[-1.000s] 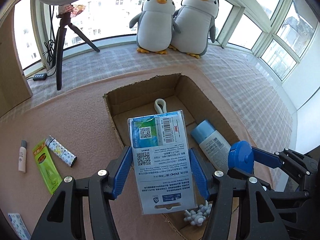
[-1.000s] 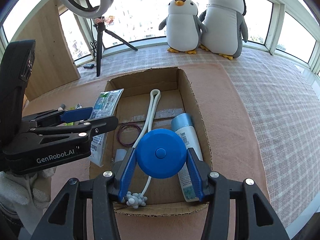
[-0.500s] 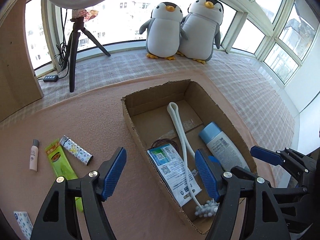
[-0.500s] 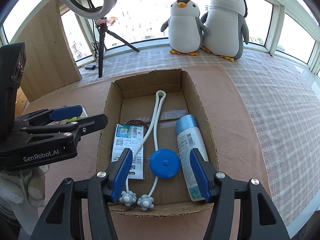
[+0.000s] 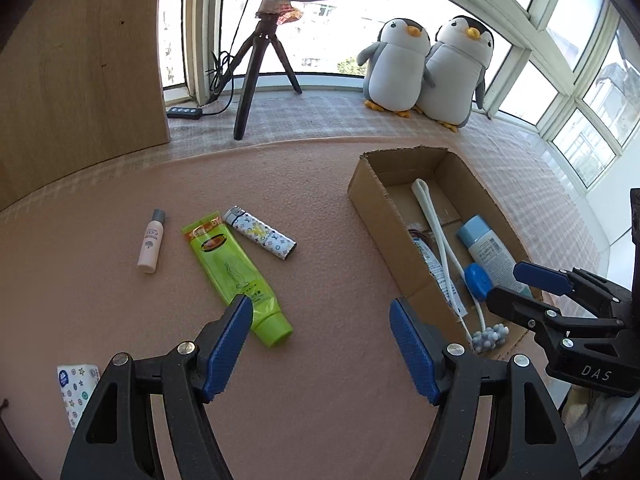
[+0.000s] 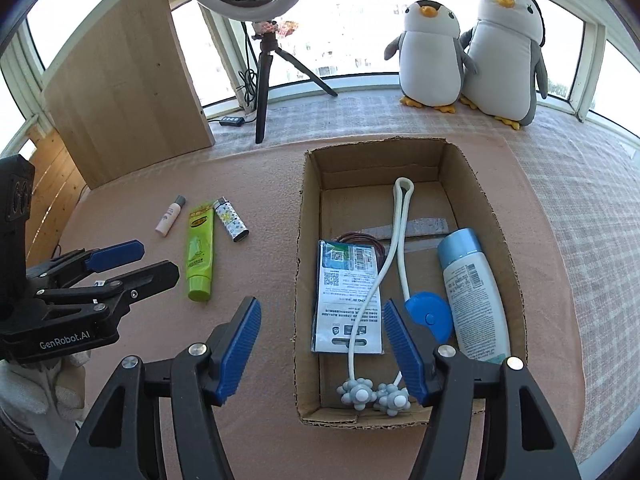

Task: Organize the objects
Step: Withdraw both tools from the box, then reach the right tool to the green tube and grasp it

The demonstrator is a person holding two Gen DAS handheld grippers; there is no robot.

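Note:
The cardboard box (image 6: 460,168) (image 5: 372,204) holds a white packet (image 6: 348,300), a blue round case (image 6: 430,316) (image 5: 478,280), a blue-capped bottle (image 6: 474,296) (image 5: 490,252), a white massager cord (image 6: 402,240) and a dark hair tie (image 6: 360,238). Left of the box lie a green tube (image 5: 232,270) (image 6: 199,252), a patterned lighter (image 5: 260,238) (image 6: 231,224) and a small pink bottle (image 5: 151,240) (image 6: 170,221). My left gripper (image 5: 322,340) (image 6: 132,260) is open above the mat by the green tube's cap. My right gripper (image 6: 322,334) (image 5: 516,288) is open over the box's left wall.
A star-patterned tissue pack (image 5: 78,392) lies at the near left. Two plush penguins (image 6: 468,52), a ring light tripod (image 6: 264,92), a cable switch (image 6: 232,121) and a wooden board (image 6: 120,92) stand along the window side. Pink mat (image 5: 312,408) surrounds the box.
Both grippers opened: the packet and the blue case dropped into the box. The left gripper then swung left toward the items on the mat; the right pulled back and left.

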